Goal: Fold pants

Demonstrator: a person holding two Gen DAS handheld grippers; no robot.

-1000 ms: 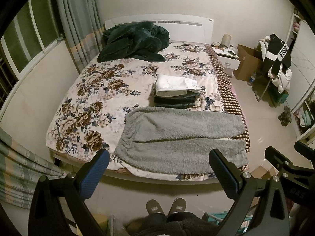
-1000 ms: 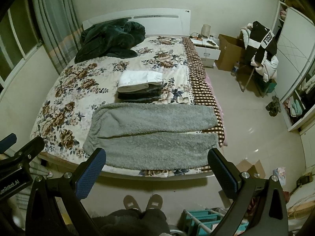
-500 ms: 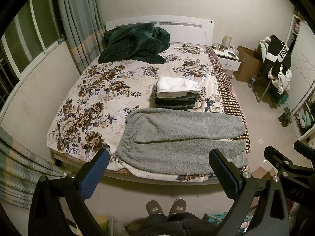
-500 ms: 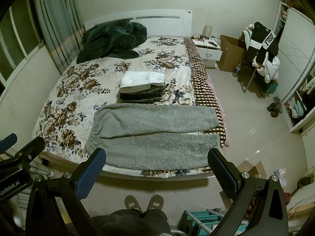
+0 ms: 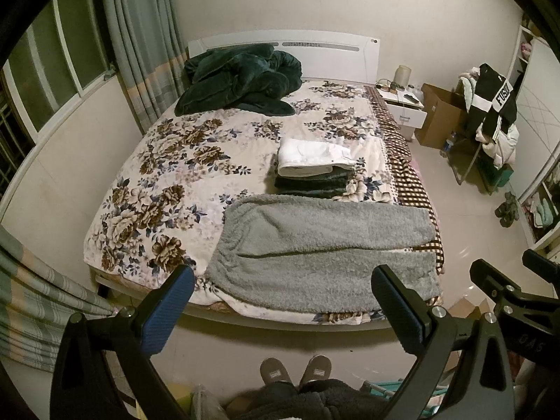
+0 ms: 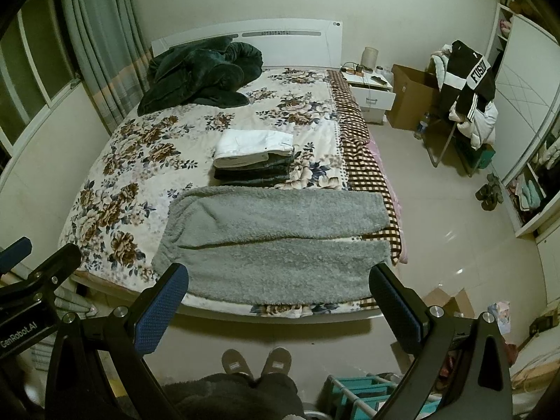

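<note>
A: Where do the grey pants [image 5: 325, 248] lie?
B: Flat across the bed's [image 5: 182, 161] foot, at twelve o'clock beyond both tools: left tool [image 5: 283, 309], right tool [image 6: 280, 306], fingers apart, empty
A: Anything hidden?
B: The waistband detail is unclear

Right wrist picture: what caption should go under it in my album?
Fuzzy grey pants lie flat on the flowery bed, open right gripper held back above them.
</note>
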